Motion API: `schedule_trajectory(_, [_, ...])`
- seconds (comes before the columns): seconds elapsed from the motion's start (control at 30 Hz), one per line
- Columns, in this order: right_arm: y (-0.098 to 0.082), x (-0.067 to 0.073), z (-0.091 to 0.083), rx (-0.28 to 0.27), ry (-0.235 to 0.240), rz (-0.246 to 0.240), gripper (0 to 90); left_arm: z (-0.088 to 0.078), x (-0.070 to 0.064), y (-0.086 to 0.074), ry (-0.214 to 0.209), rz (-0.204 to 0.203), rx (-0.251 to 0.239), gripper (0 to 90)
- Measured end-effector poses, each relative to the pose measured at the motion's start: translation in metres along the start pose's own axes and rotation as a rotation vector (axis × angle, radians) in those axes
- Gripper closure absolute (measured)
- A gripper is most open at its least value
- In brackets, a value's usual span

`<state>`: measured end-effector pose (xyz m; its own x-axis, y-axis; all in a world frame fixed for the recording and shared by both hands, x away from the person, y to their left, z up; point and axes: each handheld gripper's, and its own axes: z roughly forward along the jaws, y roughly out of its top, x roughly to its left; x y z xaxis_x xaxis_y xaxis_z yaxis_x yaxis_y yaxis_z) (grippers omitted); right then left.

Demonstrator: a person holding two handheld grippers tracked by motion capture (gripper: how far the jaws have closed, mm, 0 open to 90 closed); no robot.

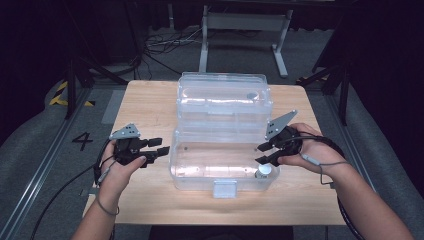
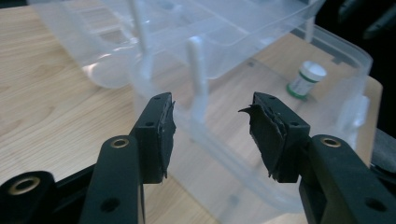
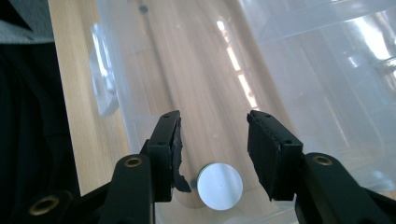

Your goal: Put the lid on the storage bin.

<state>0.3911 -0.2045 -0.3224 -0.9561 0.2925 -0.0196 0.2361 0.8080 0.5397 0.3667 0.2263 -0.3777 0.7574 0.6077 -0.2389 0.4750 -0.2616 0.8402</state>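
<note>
Clear plastic is what both grippers work around: an open storage box (image 1: 200, 165) on the wooden table (image 1: 150, 100), its lid (image 1: 223, 97) swung back and resting behind it. Inside, near the front right corner, stands a small bottle (image 1: 264, 171) with a white cap and a green band at its base. The right gripper (image 1: 263, 153) hovers directly over that bottle, jaws apart with nothing between them; in the right gripper view the round white cap (image 3: 219, 185) sits below, between the two black pads and clear of both. The left gripper (image 1: 162, 146) is held just outside the box's left wall, jaws also spread and empty, pointing across the box; from the left gripper view the bottle (image 2: 306, 79) stands upright at the far side, seen through the transparent wall.
</note>
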Motion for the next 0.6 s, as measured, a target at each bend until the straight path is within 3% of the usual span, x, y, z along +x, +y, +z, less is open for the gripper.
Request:
schedule_trajectory(0.3, [-0.001,-0.006,-0.011,-0.089,-0.009,0.058,56.1,0.01,-0.024,0.008,-0.077,0.057,0.044,49.5])
schedule_trajectory(0.4, [0.0,-0.009,-0.014,-0.108,-0.01,0.056,55.7,0.015,-0.03,0.01,-0.102,0.077,0.07,49.2])
schedule_trajectory(0.6, [0.004,-0.016,-0.02,-0.125,-0.016,0.07,54.0,0.023,-0.036,0.012,-0.115,0.108,0.122,49.1])
